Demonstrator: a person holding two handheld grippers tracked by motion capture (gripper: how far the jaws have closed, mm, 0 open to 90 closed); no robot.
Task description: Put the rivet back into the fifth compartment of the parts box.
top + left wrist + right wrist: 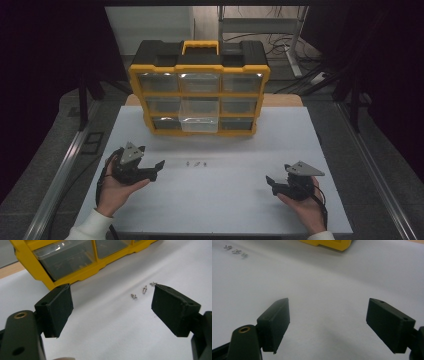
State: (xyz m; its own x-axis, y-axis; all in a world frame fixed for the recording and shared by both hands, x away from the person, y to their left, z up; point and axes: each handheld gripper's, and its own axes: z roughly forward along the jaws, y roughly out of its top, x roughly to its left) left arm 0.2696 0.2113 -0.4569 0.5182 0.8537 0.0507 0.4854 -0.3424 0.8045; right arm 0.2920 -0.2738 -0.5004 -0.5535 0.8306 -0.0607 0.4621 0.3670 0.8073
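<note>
Three small silvery metal screws [196,163] lie in a short row on the white desk [225,200], between the two grippers and in front of the yellow-and-black drawer organiser with clear plastic drawers [199,90]. Starting at the left, the left gripper [152,170] rests on the desk with its jaws spread wide and holding nothing. From it the screws lie at about two o'clock, near, and in the left gripper view they [144,290] sit just beyond the right-hand jaw. The row runs roughly left to right across the desk, each screw apart from its neighbour. Further right, the right gripper [272,184] is also wide open and empty, and the screws lie at about ten o'clock from it, well apart; in the right gripper view they [236,251] show far off. I judge the left gripper the nearer one for a pick.
</note>
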